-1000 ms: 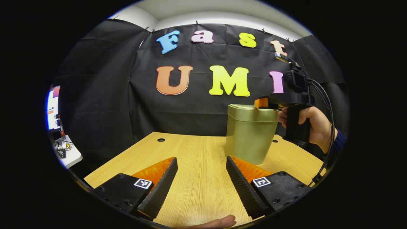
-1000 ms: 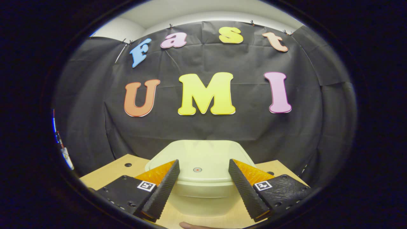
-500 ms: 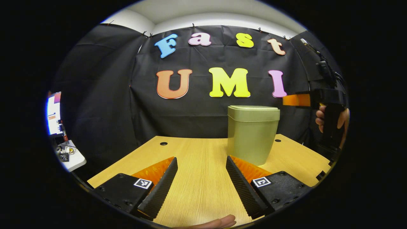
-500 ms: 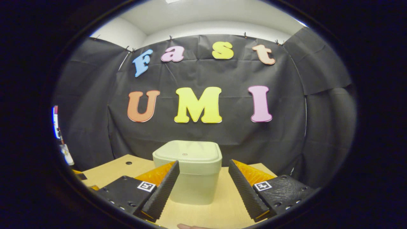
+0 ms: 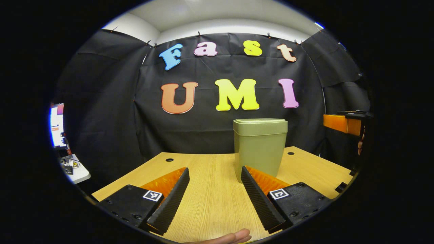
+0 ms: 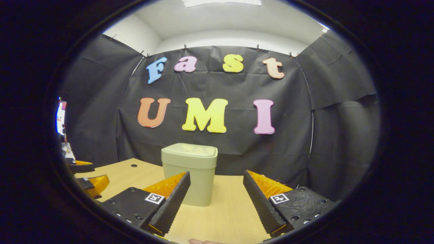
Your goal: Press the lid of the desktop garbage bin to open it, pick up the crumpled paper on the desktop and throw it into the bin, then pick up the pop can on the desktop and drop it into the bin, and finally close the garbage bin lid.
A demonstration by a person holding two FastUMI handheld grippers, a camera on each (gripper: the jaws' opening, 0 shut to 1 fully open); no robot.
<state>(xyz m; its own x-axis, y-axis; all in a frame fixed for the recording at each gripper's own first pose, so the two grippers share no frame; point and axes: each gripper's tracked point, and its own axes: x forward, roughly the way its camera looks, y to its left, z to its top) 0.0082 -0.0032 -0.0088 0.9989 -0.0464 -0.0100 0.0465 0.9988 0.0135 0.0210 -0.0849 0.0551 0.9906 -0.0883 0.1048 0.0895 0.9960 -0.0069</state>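
1. Now the bin [image 5: 260,145] stands upright on the wooden table [image 5: 210,200] with its lid [image 6: 190,150] down, ahead and slightly right of the left gripper [image 5: 215,195].
2. From the right gripper [image 6: 217,200] it lies ahead-left; both grippers are spread and hold nothing.
3. Neither looks clearly nearer.
4. Black cloth walls the booth.

Lidded bin [image 6: 189,176] stands on table [image 6: 234,210] beyond the parted right hand-held gripper [image 6: 214,200]

Wooden desktop [image 5: 210,189] with cable holes [image 5: 169,159] at the far edge; lit monitor [image 5: 57,124] and white side table [image 5: 78,173] far left.
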